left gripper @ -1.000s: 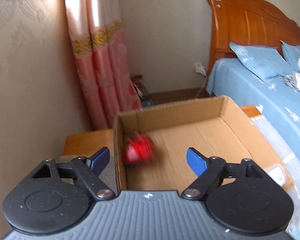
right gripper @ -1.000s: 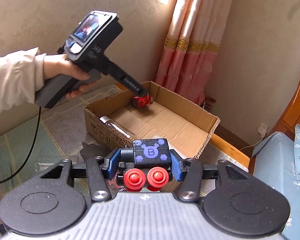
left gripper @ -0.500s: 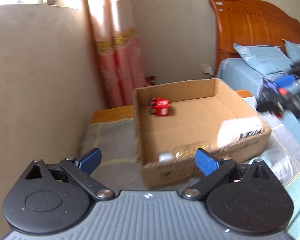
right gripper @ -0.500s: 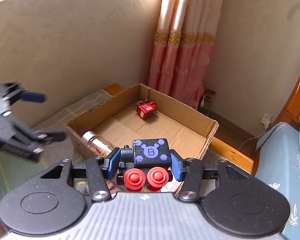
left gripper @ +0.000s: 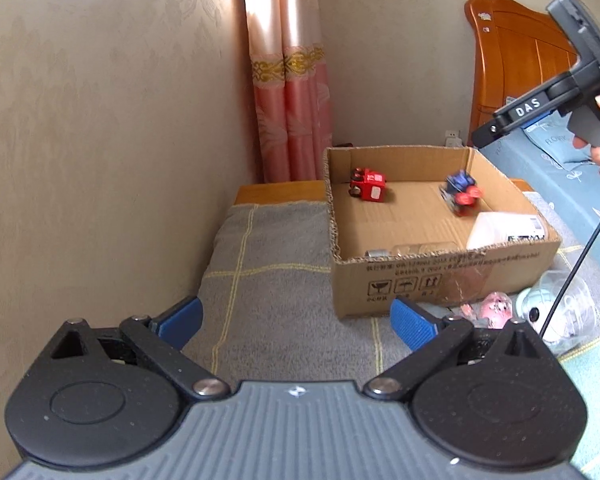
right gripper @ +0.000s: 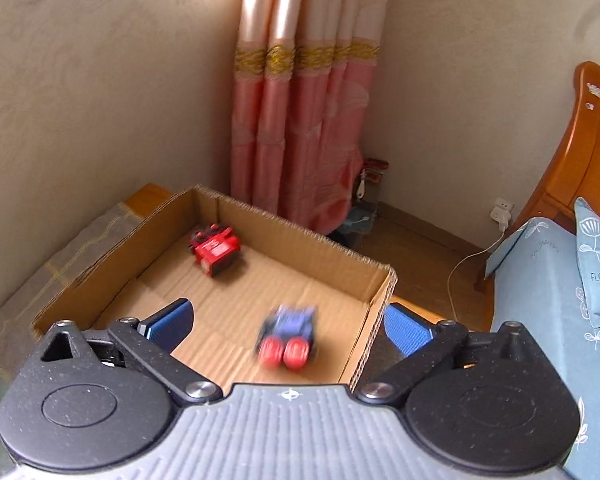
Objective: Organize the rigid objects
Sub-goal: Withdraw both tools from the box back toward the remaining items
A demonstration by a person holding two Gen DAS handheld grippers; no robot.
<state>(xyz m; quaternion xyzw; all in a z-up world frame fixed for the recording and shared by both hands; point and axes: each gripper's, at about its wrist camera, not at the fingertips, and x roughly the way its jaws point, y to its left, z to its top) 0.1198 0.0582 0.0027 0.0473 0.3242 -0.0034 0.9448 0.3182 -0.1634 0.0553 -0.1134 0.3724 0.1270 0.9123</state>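
Hovering with fingers spread and empty, the right gripper (right gripper: pixel 286 322) is hanging over the cardboard box (right gripper: pixel 300 236), where the blue toy (right gripper: pixel 288 338) is lying blurred just below, long axis pointing away; the left gripper (left gripper: pixel 296 316), also open-fingered, is waiting nearer the pink toy (left gripper: pixel 494 308) outside.

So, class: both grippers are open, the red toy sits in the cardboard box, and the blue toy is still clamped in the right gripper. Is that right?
One detail is wrong. The right gripper is open and holds nothing: the right wrist view shows the blue toy inside the cardboard box, blurred. The left gripper is open too, and the red toy sits in the box.
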